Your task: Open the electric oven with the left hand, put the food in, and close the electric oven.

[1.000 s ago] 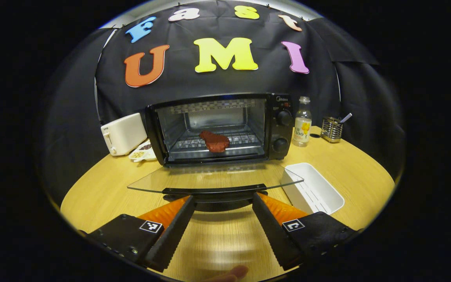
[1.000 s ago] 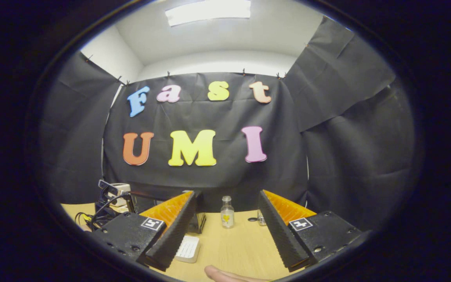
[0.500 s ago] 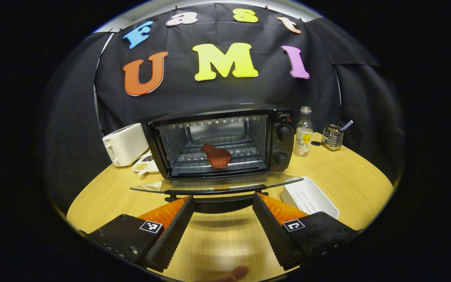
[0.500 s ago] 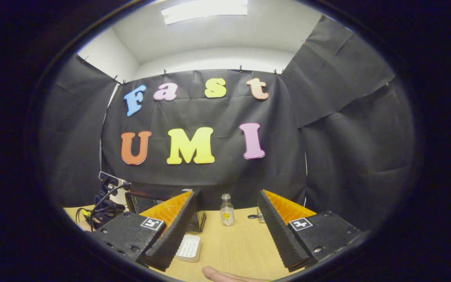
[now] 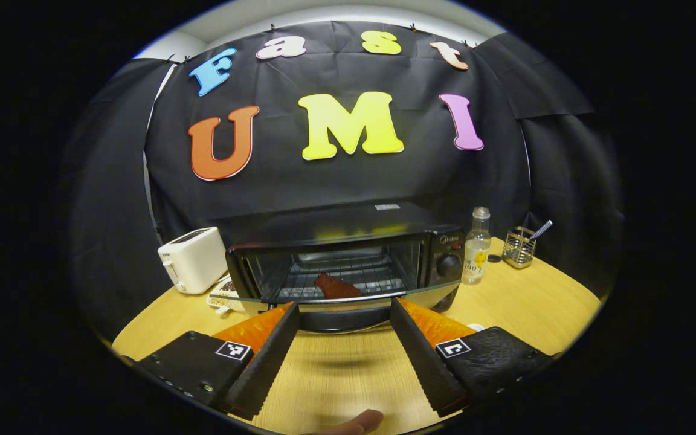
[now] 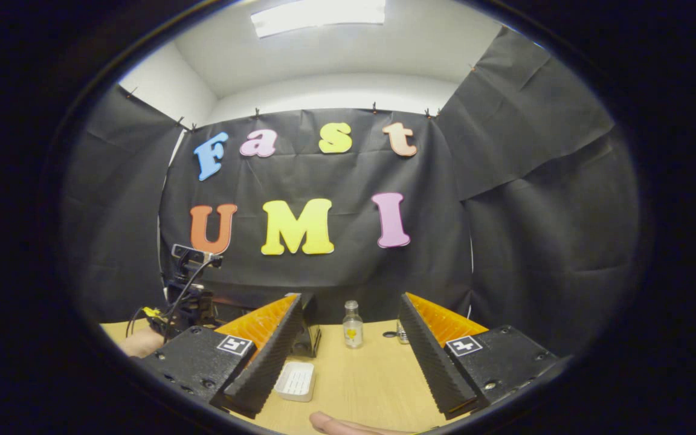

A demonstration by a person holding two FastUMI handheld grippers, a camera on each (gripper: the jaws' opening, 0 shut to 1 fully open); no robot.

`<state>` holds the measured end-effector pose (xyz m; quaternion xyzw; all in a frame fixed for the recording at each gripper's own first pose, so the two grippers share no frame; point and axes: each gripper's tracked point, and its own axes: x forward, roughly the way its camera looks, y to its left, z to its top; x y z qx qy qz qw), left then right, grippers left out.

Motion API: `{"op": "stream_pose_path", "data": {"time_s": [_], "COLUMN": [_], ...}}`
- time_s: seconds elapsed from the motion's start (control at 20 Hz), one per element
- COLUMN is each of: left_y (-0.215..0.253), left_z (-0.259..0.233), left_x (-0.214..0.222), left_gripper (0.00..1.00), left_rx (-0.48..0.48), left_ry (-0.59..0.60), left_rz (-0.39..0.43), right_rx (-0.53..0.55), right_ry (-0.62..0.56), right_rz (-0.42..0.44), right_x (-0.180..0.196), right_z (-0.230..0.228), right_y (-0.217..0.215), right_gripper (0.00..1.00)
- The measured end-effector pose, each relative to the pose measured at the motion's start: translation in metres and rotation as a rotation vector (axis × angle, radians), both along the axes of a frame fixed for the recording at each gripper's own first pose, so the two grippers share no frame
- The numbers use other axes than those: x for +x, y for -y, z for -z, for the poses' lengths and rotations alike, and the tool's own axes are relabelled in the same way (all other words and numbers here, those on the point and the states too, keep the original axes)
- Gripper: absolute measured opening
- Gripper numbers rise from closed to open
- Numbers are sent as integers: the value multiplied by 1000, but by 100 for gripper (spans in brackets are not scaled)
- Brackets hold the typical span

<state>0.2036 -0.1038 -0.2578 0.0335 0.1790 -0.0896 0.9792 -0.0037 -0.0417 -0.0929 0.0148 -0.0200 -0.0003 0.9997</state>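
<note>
Oven holds one steak; one bottle beside.

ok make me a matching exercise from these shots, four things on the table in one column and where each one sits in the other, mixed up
Match each thing to its place.

Things
1. toaster
2. meat
3. bottle
4. cutlery holder

Places
A. on the rack inside the oven
B. far right of the table, beyond the bottle
C. left of the oven
D. just right of the oven's knobs

Pairs: 1-C, 2-A, 3-D, 4-B
</note>
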Motion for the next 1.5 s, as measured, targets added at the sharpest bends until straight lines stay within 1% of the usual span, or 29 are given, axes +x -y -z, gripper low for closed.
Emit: {"op": "stream_pose_path", "data": {"time_s": [0.15, 0.3, 0.45, 0.75, 0.85, 0.95, 1.1, 1.25, 1.35, 1.5], "left_y": [-10, -15, -39, -77, -85, -95, -95, -97, -98, -93], "left_z": [-5, -25, -57, -125, -152, -172, -199, -199, -194, -188], "left_x": [-6, -38, -69, -143, -166, -194, -233, -262, -268, -265], "left_gripper": [96, 96, 96, 95, 95, 95, 95, 95, 95, 95], "left_rx": [-27, -83, -101, -109, -119, -118, -127, -108, -94, -116], "left_ry": [-48, -66, -44, 56, 109, 167, 257, 292, 286, 262], "left_rz": [-26, -13, -37, -57, -56, -75, -63, -41, -39, -40], "right_rx": [22, 7, 3, -25, -29, -28, -11, -18, -28, -42], "right_ry": [-2, -3, 13, 17, 9, 12, 23, 28, 22, 11], "right_rz": [-28, -28, -35, -43, -62, -77, -97, -121, -136, -150], "right_x": [-11, -22, -33, -43, -46, -48, -53, -56, -59, -61], "right_z": [-6, -11, -23, -40, -44, -50, -56, -55, -51, -48], "right_y": [-9, -11, -22, -48, -61, -70, -83, -98, -106, -111], "right_gripper": [100, 100, 100, 100, 100, 100, 100, 100, 100, 100]}}
